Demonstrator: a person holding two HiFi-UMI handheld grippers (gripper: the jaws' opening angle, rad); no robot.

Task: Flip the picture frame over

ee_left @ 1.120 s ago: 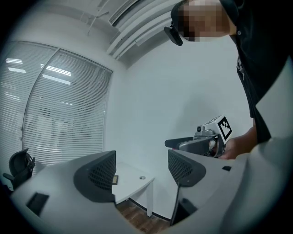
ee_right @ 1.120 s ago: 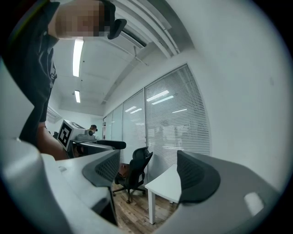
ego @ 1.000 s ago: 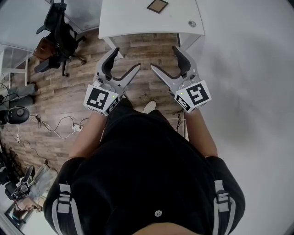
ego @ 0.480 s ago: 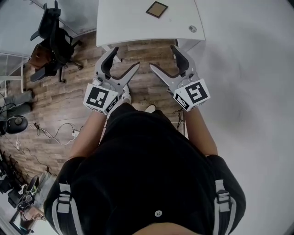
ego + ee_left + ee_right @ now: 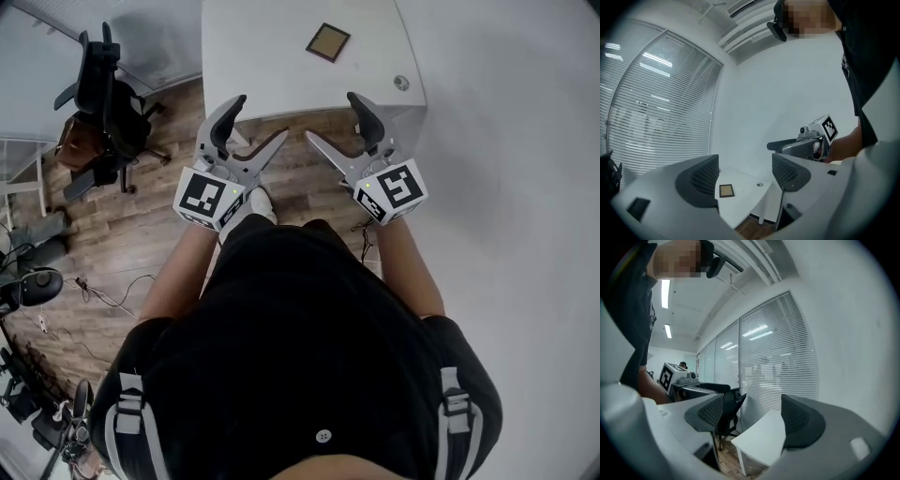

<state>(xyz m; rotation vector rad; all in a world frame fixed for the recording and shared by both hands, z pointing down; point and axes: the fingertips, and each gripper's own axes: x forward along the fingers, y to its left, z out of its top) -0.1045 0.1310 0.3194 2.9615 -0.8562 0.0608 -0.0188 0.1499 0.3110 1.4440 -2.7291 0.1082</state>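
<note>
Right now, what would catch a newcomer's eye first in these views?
The left gripper and right gripper stand out first, both open and empty, held side by side over the wood floor just short of the white table. Next comes the small brown frame, lying flat on the table ahead of them. A black chair stands off to the left.

We see a white bench (image 5: pixel 272 56) at twelve o'clock; its picture frame (image 5: pixel 327 42) is dark-edged, tan inside. The left hand-held gripper (image 5: pixel 261 117) and right hand-held gripper (image 5: pixel 330 115) are grey, with black-and-white marker cubes. The floor (image 5: pixel 141 220) is brown wood plank.
</note>
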